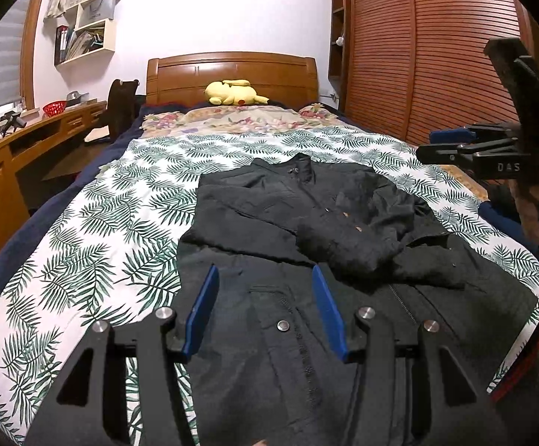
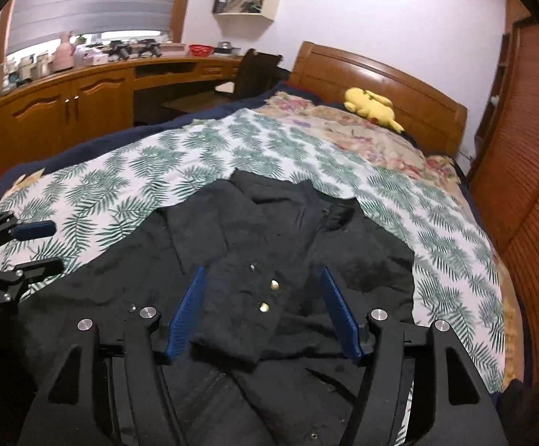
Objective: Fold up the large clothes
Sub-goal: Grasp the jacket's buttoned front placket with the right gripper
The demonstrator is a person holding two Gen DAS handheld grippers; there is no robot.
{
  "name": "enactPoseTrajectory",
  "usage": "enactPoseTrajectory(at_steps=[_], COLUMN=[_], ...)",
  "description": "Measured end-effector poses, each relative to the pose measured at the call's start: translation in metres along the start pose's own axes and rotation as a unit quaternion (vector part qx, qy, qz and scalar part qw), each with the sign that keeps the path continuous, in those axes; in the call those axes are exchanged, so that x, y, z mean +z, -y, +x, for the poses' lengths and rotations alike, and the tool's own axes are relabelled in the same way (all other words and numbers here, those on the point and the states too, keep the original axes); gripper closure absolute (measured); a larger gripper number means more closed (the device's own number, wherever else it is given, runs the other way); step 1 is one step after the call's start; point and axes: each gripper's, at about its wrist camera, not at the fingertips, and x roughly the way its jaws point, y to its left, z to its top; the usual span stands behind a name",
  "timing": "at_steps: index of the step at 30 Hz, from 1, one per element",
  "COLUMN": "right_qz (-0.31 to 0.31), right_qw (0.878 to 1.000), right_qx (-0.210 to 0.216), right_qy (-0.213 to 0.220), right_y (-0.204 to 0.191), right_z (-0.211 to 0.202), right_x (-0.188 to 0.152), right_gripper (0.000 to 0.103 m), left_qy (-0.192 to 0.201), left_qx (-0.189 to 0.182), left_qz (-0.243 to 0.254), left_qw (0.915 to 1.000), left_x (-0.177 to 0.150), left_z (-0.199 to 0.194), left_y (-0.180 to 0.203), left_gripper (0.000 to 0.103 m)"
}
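1. Bedroom with a wooden-headboard bed; its white quilt printed with green fern leaves serves as the folding surface.
2. Right gripper: blue pads apart, nothing clamped. It hangs over the folded-in sleeve with brass snap buttons, which lies loose between the jaws, likely just laid there.
3. Left gripper: pads also apart and empty, hovering above the lower front by the pocket snap, seemingly waiting for the next fold.
4. Large black zip-front jacket lies face up mid-quilt, collar toward the headboard, both sleeves crossed over the chest so the body narrows for folding.
5. Further off: yellow plush toy against the headboard, slatted wooden wardrobe doors beside the bed.
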Motion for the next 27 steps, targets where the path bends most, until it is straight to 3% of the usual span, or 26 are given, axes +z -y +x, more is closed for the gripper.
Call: enactPoseTrajectory(at_steps=[10,16,22,23,25,27], right_qz=[0.051,0.093,0.119,0.125,0.127,0.109], right_qw=[0.997,0.99,0.981,0.98,0.981,0.982], right_qx=[-0.022,-0.011,0.004,0.013,0.062,0.081], right_qy=[-0.054,-0.109,-0.152,-0.155,-0.131,-0.129], right_y=[0.02,0.019,0.012,0.011,0.005,-0.009], right_z=[0.059,0.121,0.157,0.159,0.15,0.146], right_x=[-0.027,-0.047,-0.064,-0.065,-0.065,-0.064], right_gripper=[0.038,0.038,0.04,0.062,0.09,0.096], left_qy=[-0.003,-0.006,-0.006,-0.006,-0.004,-0.001], left_qx=[0.003,0.007,0.007,0.006,0.005,0.005], left_qz=[0.0,-0.001,-0.002,-0.002,-0.001,-0.001], left_qw=[1.0,1.0,1.0,1.0,1.0,1.0], left_x=[0.0,-0.003,-0.003,-0.003,-0.003,-0.003], left_z=[0.001,0.0,-0.002,-0.002,-0.003,-0.005], left_y=[0.0,-0.004,-0.006,-0.006,-0.006,-0.008], left_gripper=[0.052,0.052,0.052,0.052,0.052,0.052])
